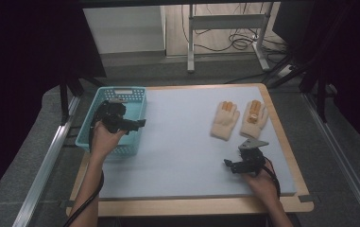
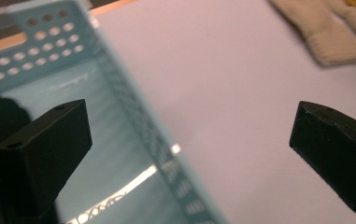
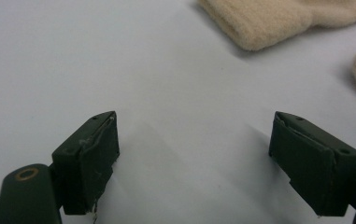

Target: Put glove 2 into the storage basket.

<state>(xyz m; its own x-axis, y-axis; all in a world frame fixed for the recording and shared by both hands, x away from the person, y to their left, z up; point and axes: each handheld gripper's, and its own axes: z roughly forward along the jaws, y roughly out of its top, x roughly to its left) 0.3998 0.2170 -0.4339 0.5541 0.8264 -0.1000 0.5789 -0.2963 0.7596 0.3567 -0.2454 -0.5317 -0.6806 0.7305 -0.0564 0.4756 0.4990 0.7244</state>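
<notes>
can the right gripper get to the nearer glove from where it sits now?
Probably yes. The right gripper is open and empty, resting on the foam mat, with only bare mat between it and the left glove. It points leftward in the high view, so it would need turning toward the glove first.

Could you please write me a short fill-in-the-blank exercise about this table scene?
1. The left gripper hovers over the light blue ____.
2. Two cream-coloured ____ lie side by side on the mat.
3. The fingers of the right gripper stand ____, with nothing between them.
4. In the high view, the gloves lie at the ____ side.

Missing words: basket; gloves; open; right
</notes>
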